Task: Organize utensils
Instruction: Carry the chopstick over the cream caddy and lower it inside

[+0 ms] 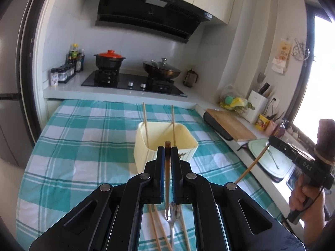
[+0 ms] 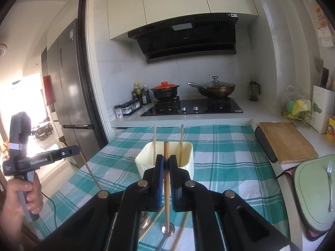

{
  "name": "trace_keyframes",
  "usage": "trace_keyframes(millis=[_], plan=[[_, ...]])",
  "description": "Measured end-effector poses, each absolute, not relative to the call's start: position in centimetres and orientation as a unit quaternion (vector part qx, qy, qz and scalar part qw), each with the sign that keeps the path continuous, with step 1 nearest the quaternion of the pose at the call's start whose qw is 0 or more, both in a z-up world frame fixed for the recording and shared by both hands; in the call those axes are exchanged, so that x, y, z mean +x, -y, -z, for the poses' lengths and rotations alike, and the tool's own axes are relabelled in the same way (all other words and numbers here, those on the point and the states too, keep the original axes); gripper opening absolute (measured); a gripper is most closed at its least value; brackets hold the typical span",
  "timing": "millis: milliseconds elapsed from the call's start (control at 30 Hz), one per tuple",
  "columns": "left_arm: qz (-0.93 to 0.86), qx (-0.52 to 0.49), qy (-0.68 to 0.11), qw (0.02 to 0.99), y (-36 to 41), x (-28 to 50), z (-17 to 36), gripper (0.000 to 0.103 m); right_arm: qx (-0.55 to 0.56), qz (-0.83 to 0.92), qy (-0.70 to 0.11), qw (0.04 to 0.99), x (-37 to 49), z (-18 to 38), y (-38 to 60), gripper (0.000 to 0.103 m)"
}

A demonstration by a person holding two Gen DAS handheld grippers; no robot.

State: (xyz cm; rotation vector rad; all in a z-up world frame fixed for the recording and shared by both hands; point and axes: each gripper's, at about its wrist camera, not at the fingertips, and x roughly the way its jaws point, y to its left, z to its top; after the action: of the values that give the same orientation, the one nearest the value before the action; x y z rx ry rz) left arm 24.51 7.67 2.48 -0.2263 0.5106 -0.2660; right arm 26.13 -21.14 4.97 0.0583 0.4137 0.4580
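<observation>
The left gripper (image 1: 167,149) is clamped narrow on a dark brown chopstick (image 1: 167,167), whose tip pokes out just past the fingertips and whose shaft runs back between the pads. The right gripper (image 2: 166,160) is closed the same way on a light wooden chopstick (image 2: 166,179), its tip standing up between the fingers. Both grippers hang over the near part of a table covered with a teal checked cloth (image 1: 83,129). Just beyond them, near the middle of the table, stands a cream tub (image 1: 167,138) with two chopsticks (image 1: 146,123) leaning upright inside, one at the left wall and one nearer the right. On the cloth below the grippers lie loose utensils: a metal spoon (image 2: 166,230) and several more wooden chopsticks (image 1: 156,228). Seen from the left wrist, the right gripper shows at the far right edge, held by a hand (image 1: 303,198), its chopstick slanting down to the left. On the counter to the right a fork (image 2: 330,186) lies on a pale green board (image 2: 309,188), with a wooden board (image 2: 286,140) farther back. A hob (image 2: 192,106) with two pots sits at the far wall.
</observation>
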Motion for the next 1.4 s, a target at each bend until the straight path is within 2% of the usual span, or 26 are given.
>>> trace_keyframes(millis=[467,900,1100,1233,1400], plan=[[0.143,-0.115,-0.227,0.956,-8.3,24.8,-5.6,0.003,0.021,-0.229,-0.194,0.954,26.5,-6.4,20.7,0.006],[0.149,-0.108,-0.167,0.969,-8.5,28.1,-12.0,0.003,-0.009,-0.237,-0.143,0.961,30.2,-12.7,18.4,0.006],[0.128,-0.086,-0.145,0.977,-7.7,31.6,-13.2,0.003,-0.012,-0.243,-0.124,0.962,34.0,-14.4,16.3,0.006],[0.132,-0.085,-0.17,0.973,-6.9,35.2,-12.3,0.003,-0.013,-0.253,-0.143,0.957,37.7,-13.5,14.6,0.006],[0.143,-0.082,-0.238,0.957,-5.5,40.0,-9.0,0.003,-0.011,-0.268,-0.232,0.935,43.3,-10.0,12.7,0.006]])
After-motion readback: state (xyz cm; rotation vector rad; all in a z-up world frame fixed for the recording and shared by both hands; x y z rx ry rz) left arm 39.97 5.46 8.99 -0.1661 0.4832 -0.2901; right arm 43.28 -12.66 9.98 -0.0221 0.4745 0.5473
